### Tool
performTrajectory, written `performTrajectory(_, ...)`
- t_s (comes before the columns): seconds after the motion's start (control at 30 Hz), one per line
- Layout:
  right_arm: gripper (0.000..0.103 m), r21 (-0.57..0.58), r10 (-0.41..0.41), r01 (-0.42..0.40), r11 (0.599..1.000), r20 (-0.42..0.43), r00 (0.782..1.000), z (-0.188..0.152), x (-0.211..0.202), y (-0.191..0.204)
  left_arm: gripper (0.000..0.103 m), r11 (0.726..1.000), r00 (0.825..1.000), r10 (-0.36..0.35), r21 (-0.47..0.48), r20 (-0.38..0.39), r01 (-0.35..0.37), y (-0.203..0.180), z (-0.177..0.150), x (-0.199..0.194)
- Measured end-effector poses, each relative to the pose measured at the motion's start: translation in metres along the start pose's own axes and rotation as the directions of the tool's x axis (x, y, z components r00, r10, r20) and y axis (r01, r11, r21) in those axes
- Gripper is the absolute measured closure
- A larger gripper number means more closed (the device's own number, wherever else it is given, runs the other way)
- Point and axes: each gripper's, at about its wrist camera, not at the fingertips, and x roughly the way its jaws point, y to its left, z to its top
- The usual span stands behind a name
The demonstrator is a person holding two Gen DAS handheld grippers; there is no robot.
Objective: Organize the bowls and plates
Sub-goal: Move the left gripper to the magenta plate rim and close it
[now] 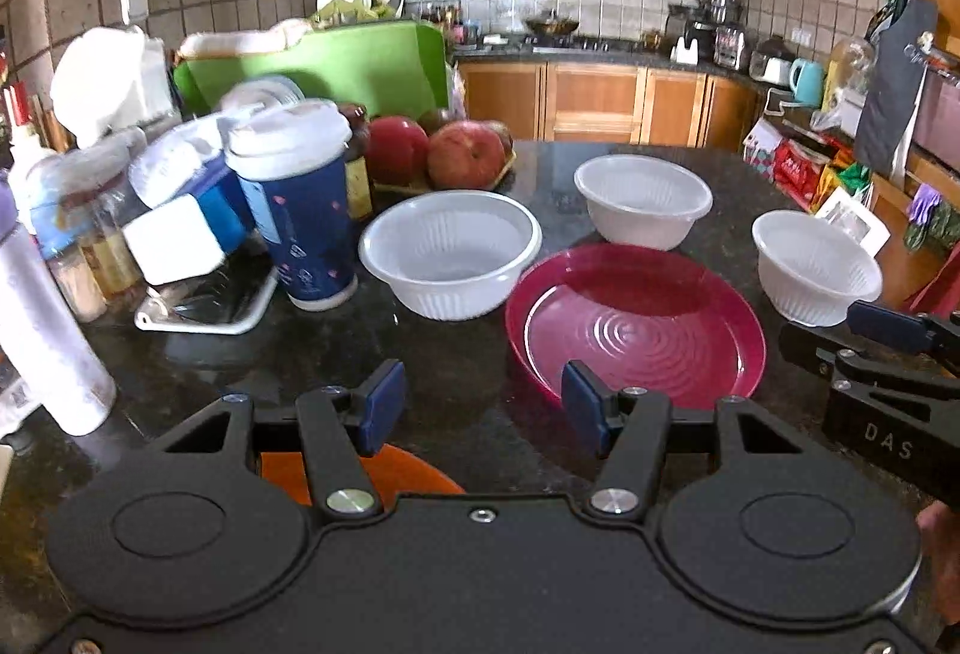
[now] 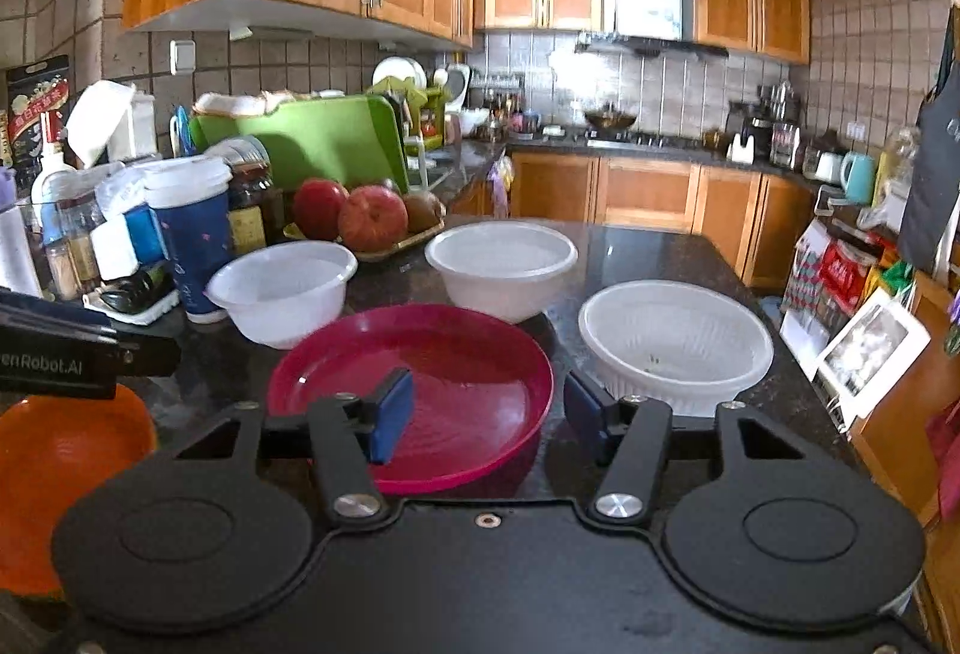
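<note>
Standing on the dark counter (image 1: 456, 384) are three white bowls, a red plate and an orange plate, all apart from the grippers.

At far left a crowd of bottles (image 1: 42, 306), a blue cup (image 1: 306, 222) with a white lid and a tray of apples (image 1: 465, 156) lines the counter's edge, with a green board (image 1: 336, 66) upright behind.

The orange plate (image 2: 54, 462) lies nearest the camera at the left, partly hidden under the left gripper (image 1: 483, 408). That gripper's blue pads stand apart with nothing between them; only bare counter and the near rim of the red plate show in the gap.

Just beside the blue cup sits the left bowl (image 1: 450, 252). The red plate (image 1: 636, 318) lies in front of it and to its right, its rim near the bowl but whether touching I cannot tell. Behind the plate stands the middle bowl (image 1: 642, 198).

The right bowl (image 2: 675, 342) sits right of the plate, near the counter's right edge, with small specks inside.

The right gripper (image 2: 489, 414) hovers over the near edge of the red plate; its jaws are apart and grip nothing, the left pad over the plate, the right pad over the gap between plate and right bowl.
</note>
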Motion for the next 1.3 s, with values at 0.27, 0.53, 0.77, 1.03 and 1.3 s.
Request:
performTrajectory(0.27,0.052,0.062,0.027,-0.020,0.998,-0.110,0.994,0.001,0.050,-0.025,0.041,1.000,0.996,0.014,-0.015,-0.089,-0.016,-0.014,0.008,0.038)
performTrajectory(0.53,0.053,0.038,0.046,-0.040,0.998,-0.158,0.986,0.005,0.088,-0.029,0.044,0.998,0.987,0.010,-0.055,-0.159,-0.019,-0.017,0.016,0.069)
performTrajectory(0.77,0.056,0.014,0.055,-0.053,0.998,-0.169,0.984,0.007,0.109,-0.029,0.048,0.999,0.983,0.008,-0.047,-0.186,-0.017,-0.018,0.020,0.083)
performTrajectory(1.03,0.062,0.029,0.061,-0.057,0.998,-0.194,0.979,0.005,0.119,-0.034,0.058,0.999,0.975,0.013,-0.040,-0.223,-0.022,-0.021,0.019,0.093)
performTrajectory(1.3,0.078,0.036,0.050,-0.044,0.998,-0.189,0.981,0.005,0.122,-0.034,0.081,0.999,0.967,0.002,-0.035,-0.255,-0.012,-0.024,0.022,0.105)
